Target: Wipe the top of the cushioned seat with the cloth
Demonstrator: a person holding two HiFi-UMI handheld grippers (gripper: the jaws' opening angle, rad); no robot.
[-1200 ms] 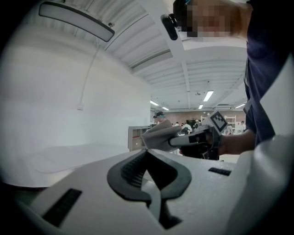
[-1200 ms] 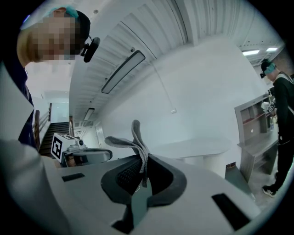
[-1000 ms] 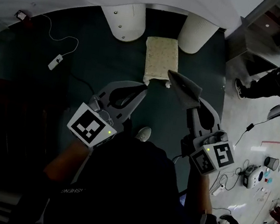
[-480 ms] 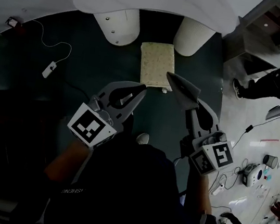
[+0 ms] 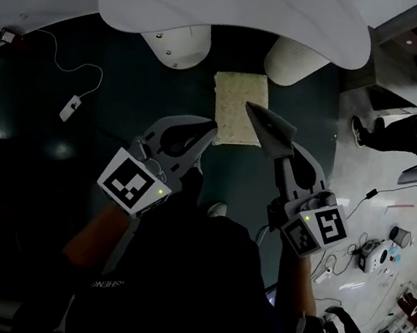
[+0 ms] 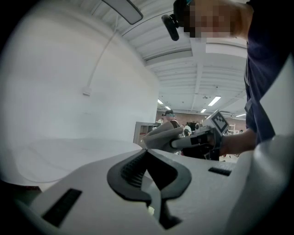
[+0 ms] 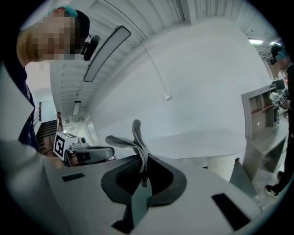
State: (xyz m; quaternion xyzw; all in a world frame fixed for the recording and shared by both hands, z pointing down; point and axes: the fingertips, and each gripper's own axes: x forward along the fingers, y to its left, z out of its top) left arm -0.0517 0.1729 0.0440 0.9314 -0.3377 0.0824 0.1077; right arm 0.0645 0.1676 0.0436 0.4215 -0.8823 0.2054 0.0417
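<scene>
Field notes, head view. The cushioned seat [image 5: 237,100] stands on the dark floor [image 5: 117,100], its far end between the two white table legs [image 5: 177,42] and just under the near edge of the white table top [image 5: 233,9].

Change over the last second: the seat sits larger and closer under me than it did, and more of the table top has come into the picture. Both gripper tips, which were short of the seat's near edge, now overlap it. I judge I am closing in, and the wipe itself has not begun.

Right gripper [image 7: 142,161]: jaws pinched narrow on the grey cloth [image 7: 136,137], a folded tuft of it sticking out past the tips. In the head view this gripper lies over the seat's near right corner. I cannot tell whether the cloth touches the cushion yet.

Left gripper [image 5: 213,129]: jaws closed together with nothing between them, tip at the seat's near left corner. Its own view looks across at the other gripper, so the two are close, side by side.

Next, as I judge it: lower the cloth flat onto the top and draw it along the seat towards the table legs. The risk is a light pinch letting the cloth drag free.

A cable with a small adaptor [image 5: 69,108] lies on the floor well to the left, out of the way.
</scene>
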